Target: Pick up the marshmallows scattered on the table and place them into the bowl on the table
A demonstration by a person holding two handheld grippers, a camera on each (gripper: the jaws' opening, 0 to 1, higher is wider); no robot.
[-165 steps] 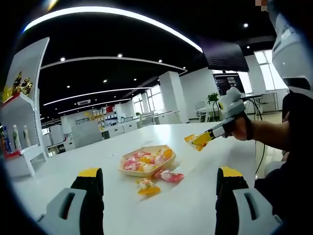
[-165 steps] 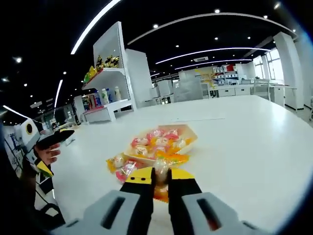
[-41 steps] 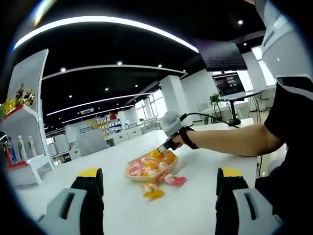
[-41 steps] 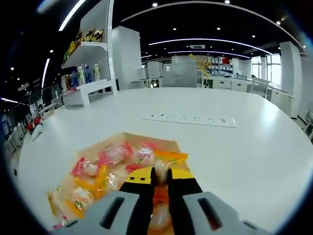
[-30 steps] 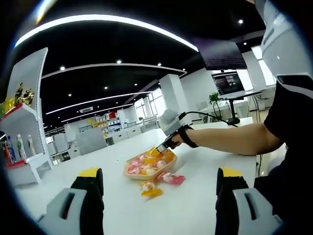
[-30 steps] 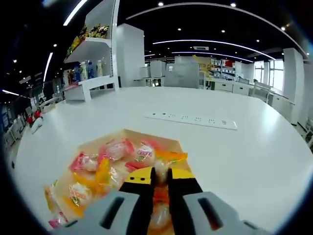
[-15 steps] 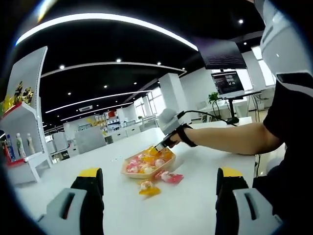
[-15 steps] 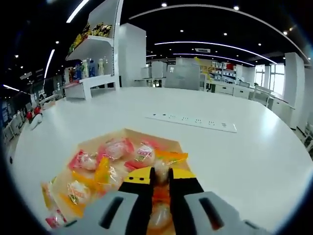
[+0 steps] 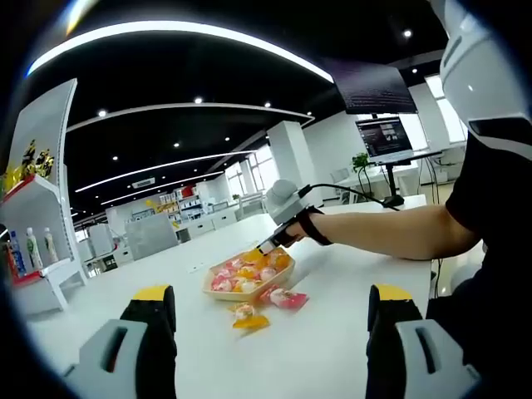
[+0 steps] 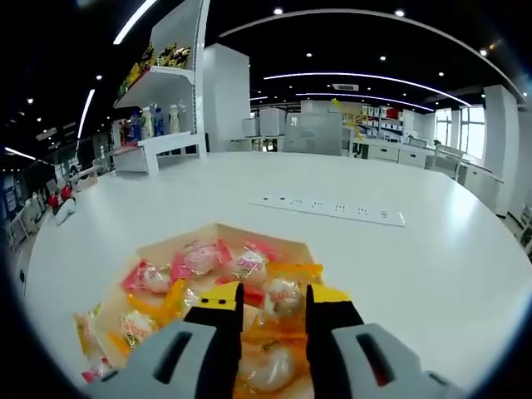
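Observation:
A shallow wooden bowl (image 9: pixel 218 292) holding several wrapped marshmallows sits mid-table. Two marshmallows lie on the table in front of it, an orange-wrapped one (image 9: pixel 248 316) and a pink-wrapped one (image 9: pixel 288 298). My left gripper (image 9: pixel 270 293) hangs back from them, jaws wide open and empty. My right gripper (image 9: pixel 268 244), held in a hand, hovers over the bowl's right end. In the right gripper view, that gripper (image 10: pixel 274 299) is open just above the bowl (image 10: pixel 218 230). An orange-wrapped marshmallow (image 10: pixel 284 294) lies loose below the gap. Two more marshmallows (image 10: pixel 90 332) lie outside the bowl at lower left.
A white power strip (image 10: pixel 332 208) lies on the table beyond the bowl. Display shelves (image 10: pixel 158 108) stand past the table's far left edge. The person's forearm (image 9: pixel 391 233) reaches across from the right, with a monitor (image 9: pixel 381 137) behind it.
My right gripper's jaws have parted and let go of the orange-wrapped marshmallow over the bowl. The left gripper has stayed open and about where it was.

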